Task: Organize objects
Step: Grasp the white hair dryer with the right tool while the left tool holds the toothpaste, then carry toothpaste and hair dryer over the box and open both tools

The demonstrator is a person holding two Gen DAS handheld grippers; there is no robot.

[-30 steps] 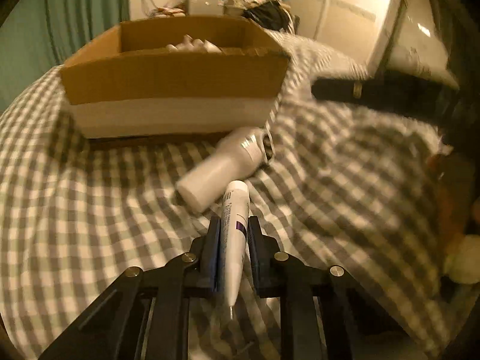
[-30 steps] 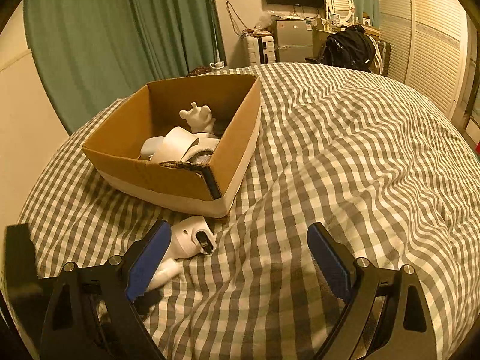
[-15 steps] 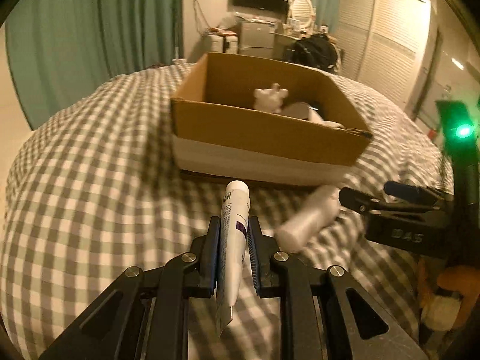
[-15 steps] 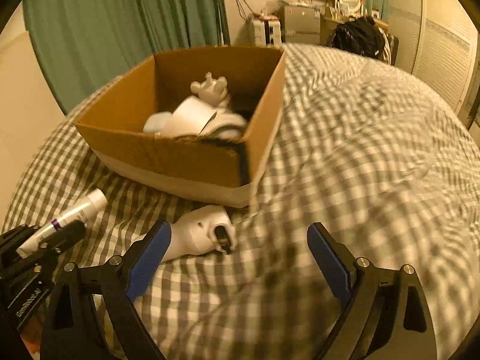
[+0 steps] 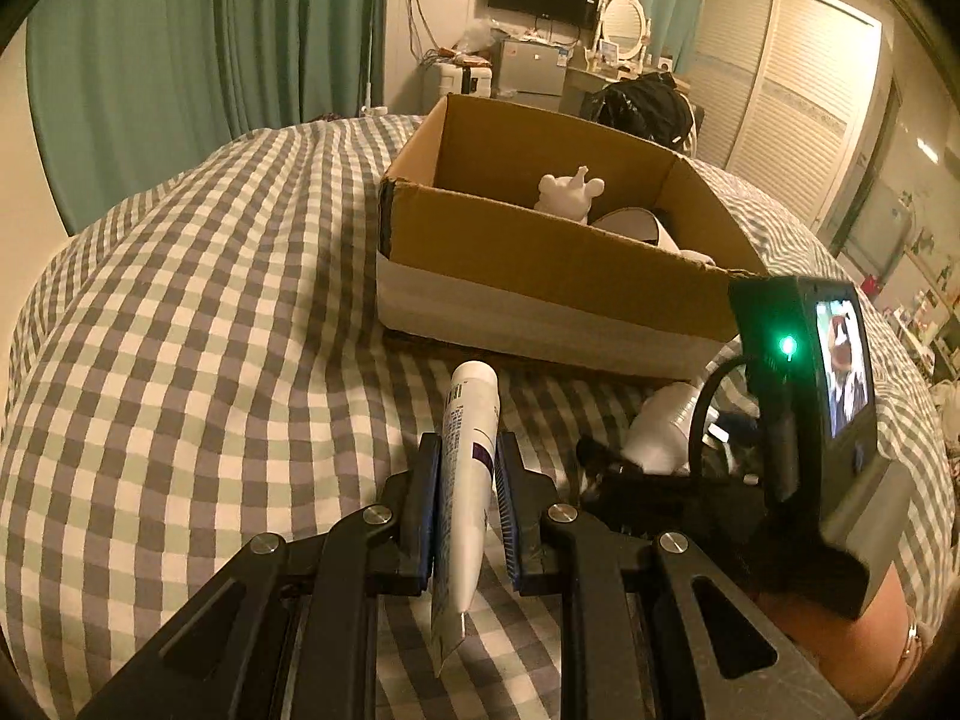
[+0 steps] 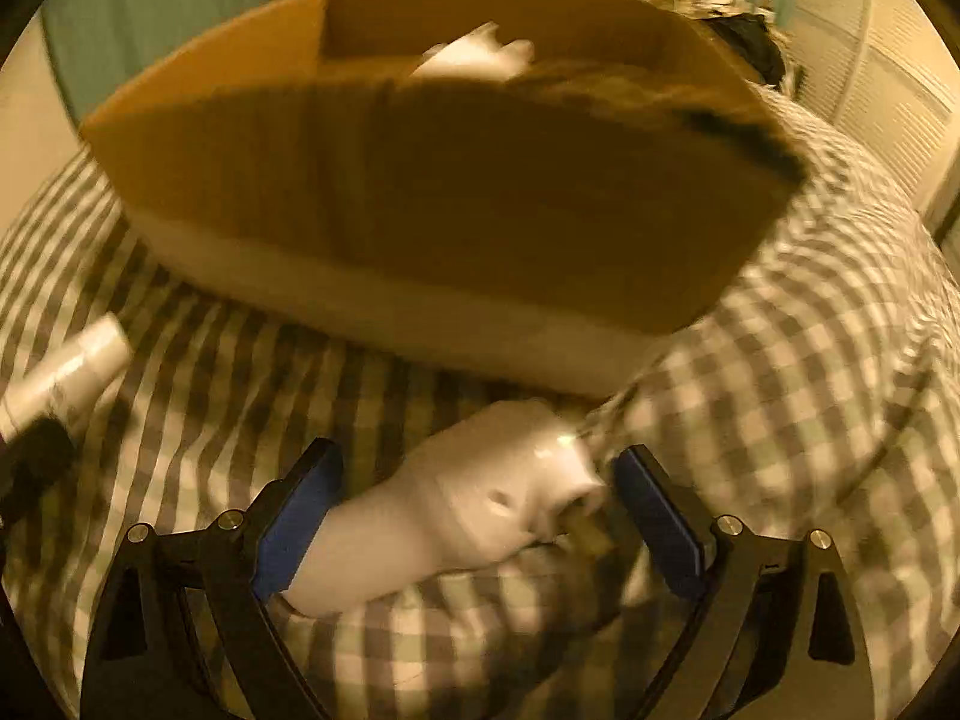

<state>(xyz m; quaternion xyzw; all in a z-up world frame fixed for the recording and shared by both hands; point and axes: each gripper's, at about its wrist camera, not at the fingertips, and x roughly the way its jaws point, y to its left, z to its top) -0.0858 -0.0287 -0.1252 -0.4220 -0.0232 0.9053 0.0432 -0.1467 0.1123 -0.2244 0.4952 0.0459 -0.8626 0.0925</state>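
Observation:
My left gripper (image 5: 467, 474) is shut on a white tube (image 5: 467, 450) and holds it above the checked bedspread, short of the cardboard box (image 5: 540, 276). The box holds a white figurine (image 5: 567, 195) and other white items. My right gripper (image 6: 477, 498) is open, low over the bed, its jaws on either side of a white bottle (image 6: 474, 504) that lies just in front of the box (image 6: 444, 180). The bottle also shows in the left wrist view (image 5: 660, 432), partly hidden behind the right gripper's body. The tube shows at the left edge of the right wrist view (image 6: 66, 372).
The checked bedspread (image 5: 210, 330) covers the bed. Green curtains (image 5: 180, 48) hang at the back left. A desk with clutter and a black bag (image 5: 642, 105) stand behind the box. Wardrobe doors (image 5: 780, 90) are at the right.
My right gripper has dropped forward so the white bottle now lies between its open jaws. My left gripper has swung left and risen with the tube, bringing the box interior into view.

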